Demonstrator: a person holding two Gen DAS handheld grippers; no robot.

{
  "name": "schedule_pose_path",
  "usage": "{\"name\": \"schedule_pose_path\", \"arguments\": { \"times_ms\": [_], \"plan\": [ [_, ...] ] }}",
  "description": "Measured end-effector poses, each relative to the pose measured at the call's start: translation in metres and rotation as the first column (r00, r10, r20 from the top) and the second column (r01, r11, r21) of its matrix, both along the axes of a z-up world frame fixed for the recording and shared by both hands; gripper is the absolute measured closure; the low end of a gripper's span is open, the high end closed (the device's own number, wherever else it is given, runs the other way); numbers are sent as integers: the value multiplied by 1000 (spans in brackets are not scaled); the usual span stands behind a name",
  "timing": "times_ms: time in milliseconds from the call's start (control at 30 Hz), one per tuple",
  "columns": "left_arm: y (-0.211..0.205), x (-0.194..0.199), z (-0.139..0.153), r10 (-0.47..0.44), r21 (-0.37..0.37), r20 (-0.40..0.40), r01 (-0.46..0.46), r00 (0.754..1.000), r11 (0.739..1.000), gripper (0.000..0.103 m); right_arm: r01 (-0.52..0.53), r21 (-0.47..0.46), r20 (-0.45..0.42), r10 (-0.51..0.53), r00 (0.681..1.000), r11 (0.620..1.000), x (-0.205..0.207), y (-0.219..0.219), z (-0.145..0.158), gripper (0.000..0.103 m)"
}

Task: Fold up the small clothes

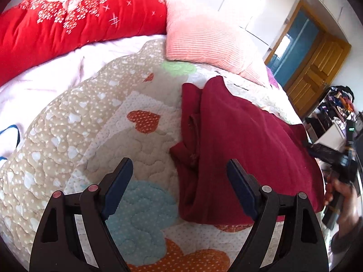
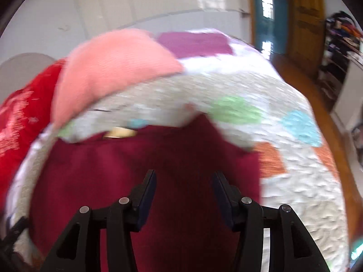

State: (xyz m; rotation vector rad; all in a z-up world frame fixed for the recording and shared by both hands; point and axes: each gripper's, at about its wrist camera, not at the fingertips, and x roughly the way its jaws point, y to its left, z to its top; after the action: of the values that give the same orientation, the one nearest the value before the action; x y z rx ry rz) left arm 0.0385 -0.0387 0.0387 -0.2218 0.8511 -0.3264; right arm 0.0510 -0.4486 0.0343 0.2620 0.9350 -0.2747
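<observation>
A dark red garment (image 1: 245, 149) lies partly folded on a quilted bedspread (image 1: 90, 122) with heart patches. My left gripper (image 1: 179, 170) is open and empty, just above the garment's left edge. My right gripper (image 2: 183, 181) is open and empty, right over the same garment (image 2: 136, 181); this view is blurred by motion. In the left wrist view the right gripper's body and the hand on it (image 1: 342, 172) show at the garment's right edge.
A pink ribbed pillow (image 1: 204, 38) and a red floral quilt (image 1: 68, 20) lie at the bed's head. A wooden door (image 1: 317, 68) and a cluttered shelf (image 1: 338, 111) stand beyond the bed's right side. The bed edge drops to a wooden floor (image 2: 301, 83).
</observation>
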Motion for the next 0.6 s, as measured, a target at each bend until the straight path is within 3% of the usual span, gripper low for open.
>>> {"name": "schedule_pose_path", "arguments": {
  "times_ms": [67, 133, 267, 367, 500, 600],
  "plan": [
    [-5, 2, -1, -7, 24, 3, 7, 1000, 1000, 18, -4, 72, 30, 1, 1000, 997, -1, -10, -5, 54],
    [-8, 2, -3, -14, 38, 5, 14, 1000, 999, 18, -2, 61, 40, -1, 999, 998, -7, -4, 5, 54],
    [-13, -1, -3, -26, 62, 15, 25, 1000, 998, 18, -103, 108, 131, 88, 987, 989, -31, 30, 29, 53],
    [-15, -2, -5, -30, 70, 11, 29, 1000, 997, 18, -154, 108, 153, 136, 979, 982, -47, 60, 28, 52],
    [-17, -4, -4, -36, 83, 17, 34, 999, 996, 18, -99, 25, 145, 95, 985, 995, -60, 84, 19, 52],
    [-18, -6, -4, -37, 90, 23, 35, 999, 995, 18, -42, 42, 137, 36, 990, 998, -70, 84, 11, 49]
  ]
}}
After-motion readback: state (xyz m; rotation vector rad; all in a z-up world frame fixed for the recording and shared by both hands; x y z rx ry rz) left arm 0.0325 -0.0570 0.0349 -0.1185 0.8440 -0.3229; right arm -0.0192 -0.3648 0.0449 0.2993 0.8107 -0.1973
